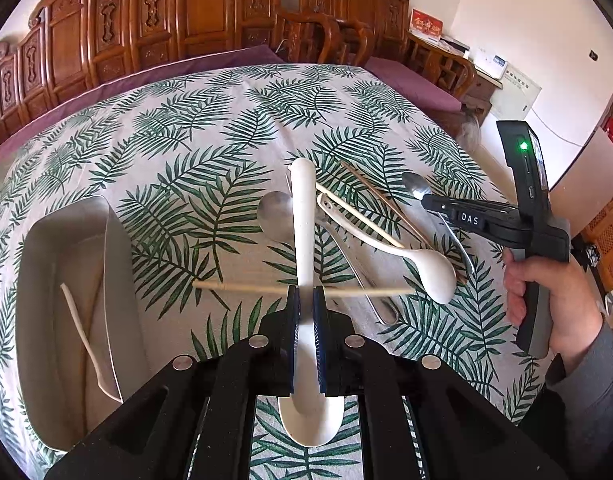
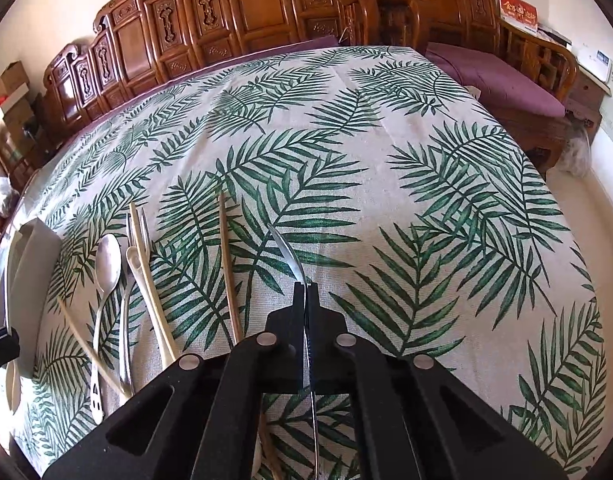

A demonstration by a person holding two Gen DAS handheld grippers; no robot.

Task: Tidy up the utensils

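My left gripper (image 1: 305, 292) is shut on a white plastic spoon (image 1: 302, 200), handle pointing away and bowl hanging below the jaws. Beneath it a pale chopstick (image 1: 250, 289) lies crosswise on the leaf-print cloth. In the right wrist view my right gripper (image 2: 305, 288) is shut on the handle of a small metal spoon (image 2: 287, 253), its bowl reaching forward. From the left wrist view that right gripper (image 1: 428, 202) sits at the right edge of the utensil pile, the small metal spoon (image 1: 416, 186) in its tips. A grey tray (image 1: 46, 264) at the left holds a white utensil (image 1: 86, 340).
Loose on the cloth lie a second white spoon (image 1: 386, 248), a large metal spoon (image 2: 108, 256), a fork (image 2: 140, 228) and brown chopsticks (image 2: 228, 264). A person's hand (image 1: 546, 304) holds the right gripper's handle. Carved wooden chairs (image 2: 266, 12) line the table's far side.
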